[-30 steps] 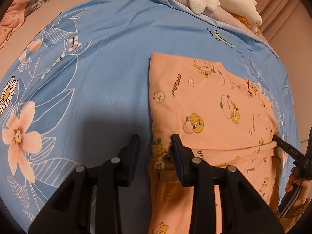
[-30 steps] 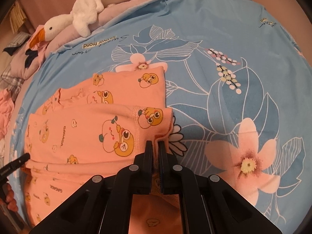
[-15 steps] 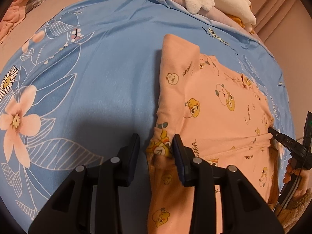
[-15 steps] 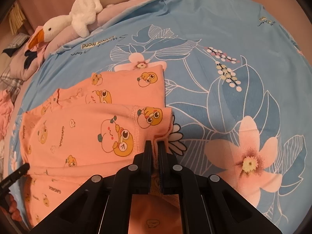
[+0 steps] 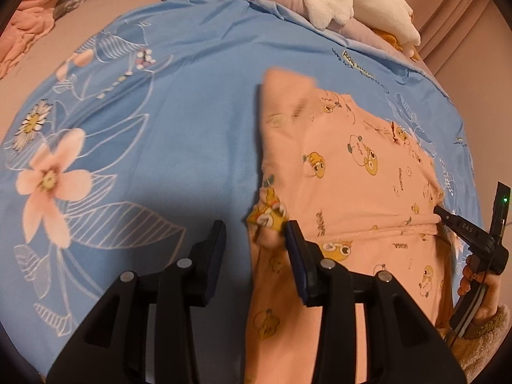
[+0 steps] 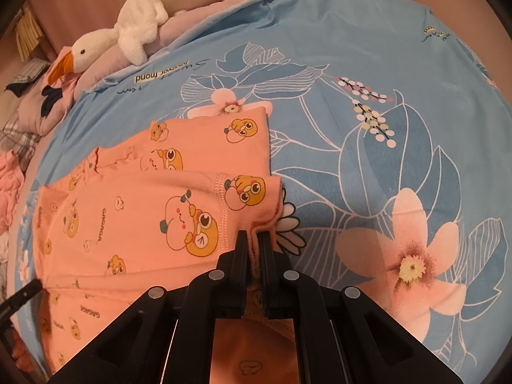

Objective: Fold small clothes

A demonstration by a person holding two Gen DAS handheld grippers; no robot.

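A peach baby garment (image 5: 352,192) printed with cartoon ducks lies folded on the blue floral sheet (image 5: 160,128). My left gripper (image 5: 254,227) is at its near left corner and its jaws are opening. The bunched corner sits between them and touches only the right finger (image 5: 292,240). In the right wrist view my right gripper (image 6: 252,235) is shut on the fold edge of the garment (image 6: 144,211) at its right side. Its tip (image 5: 448,217) also shows in the left wrist view, and the tip of the left gripper (image 6: 32,288) shows at the garment's left edge.
A white goose plush (image 6: 128,32) lies on a mauve quilt beyond the blue sheet (image 6: 384,128). Pink and checked clothes (image 5: 28,25) are heaped at the far left. A person's hand (image 5: 480,288) holds the right gripper's handle.
The left gripper's jaws have widened and it has shifted along the bed. The garment's left corner now bunches between them, and its far corner looks raised and blurred. The right gripper has kept still.
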